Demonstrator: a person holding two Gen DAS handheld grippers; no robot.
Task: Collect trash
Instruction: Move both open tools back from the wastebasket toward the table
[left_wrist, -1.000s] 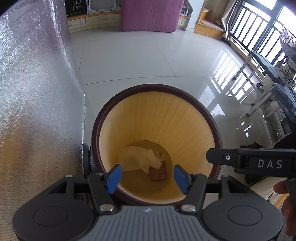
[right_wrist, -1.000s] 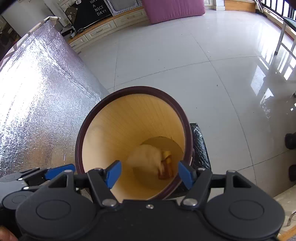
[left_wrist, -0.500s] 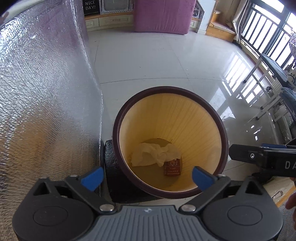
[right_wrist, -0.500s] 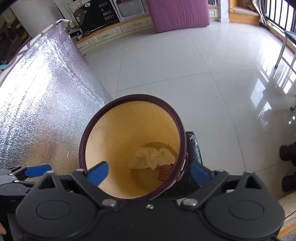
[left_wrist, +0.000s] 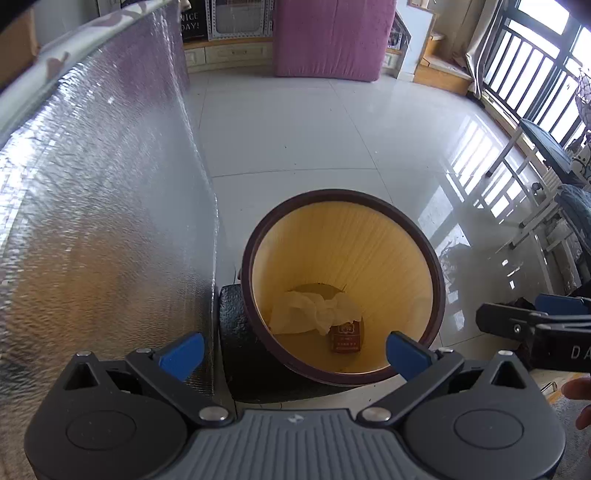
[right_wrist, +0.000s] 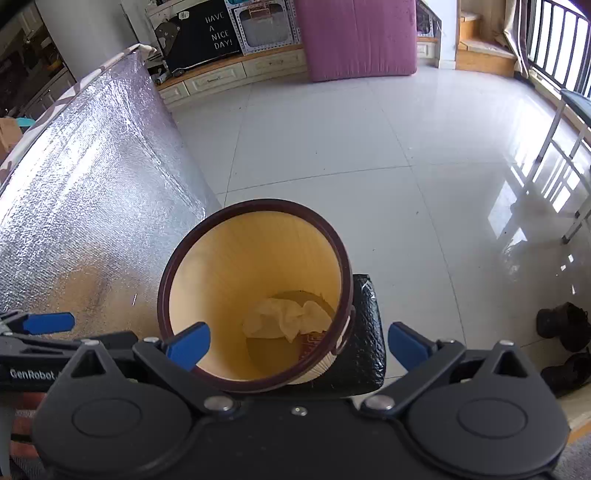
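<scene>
Holding one tissue (left_wrist: 314, 308), one packet (left_wrist: 345, 338): bin (left_wrist: 369, 243); two tools spread.

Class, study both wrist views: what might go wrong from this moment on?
1. The left claw and right claw are both open and close together; they might collide.
2. The round yellow bin with a dark rim stands beside a black block; knocking its rim might tip it, spilling the crumpled tissue.

The left black two-finger gripper with blue pads (left_wrist: 293, 354) is held pointing downward, its jaws spread wide and holding nothing. Beside it, the right black gripper with blue pads (right_wrist: 298, 345) is angled down the same way, jaws equally wide apart and unladen.
</scene>
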